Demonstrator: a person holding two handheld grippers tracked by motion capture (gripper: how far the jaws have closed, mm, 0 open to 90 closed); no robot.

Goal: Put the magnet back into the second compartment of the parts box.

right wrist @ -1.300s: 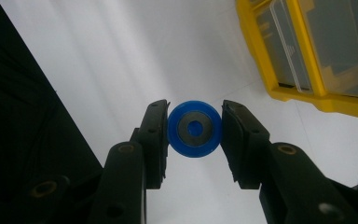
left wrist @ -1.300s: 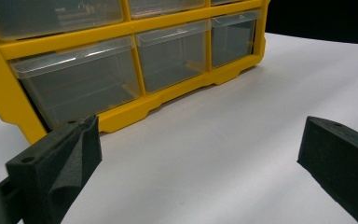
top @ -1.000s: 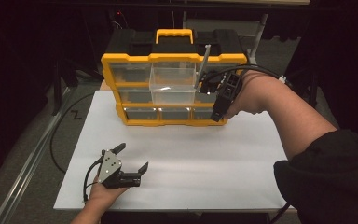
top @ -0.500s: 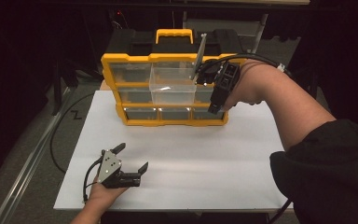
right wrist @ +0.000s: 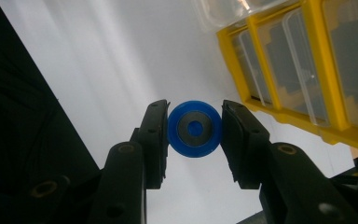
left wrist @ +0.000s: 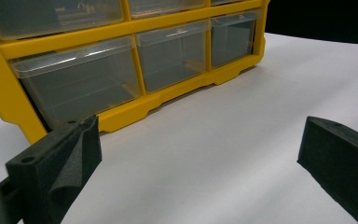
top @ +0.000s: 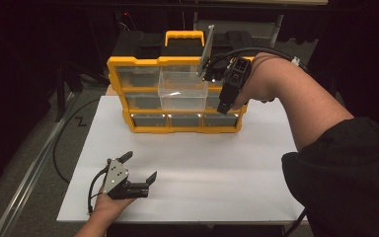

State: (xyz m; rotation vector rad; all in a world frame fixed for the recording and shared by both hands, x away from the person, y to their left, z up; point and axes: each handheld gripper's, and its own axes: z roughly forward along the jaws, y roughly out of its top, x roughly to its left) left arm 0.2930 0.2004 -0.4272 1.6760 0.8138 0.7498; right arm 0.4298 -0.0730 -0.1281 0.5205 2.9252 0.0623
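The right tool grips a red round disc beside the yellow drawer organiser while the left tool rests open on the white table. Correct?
Not quite: the disc held by the right tool is blue, not red, as the right gripper view shows. The yellow drawer organiser, open left tool and white table stand as stated.

I counted one yellow organizer (top: pixel 177 129) on the counter (top: pixel 217 173), one clear drawer (top: pixel 182 91) pulled out of it, three small drawers (top: pixel 185 120) along its bottom row, one blue disc (right wrist: pixel 194 129), two grippers, two fingers (left wrist: pixel 56 158) each.
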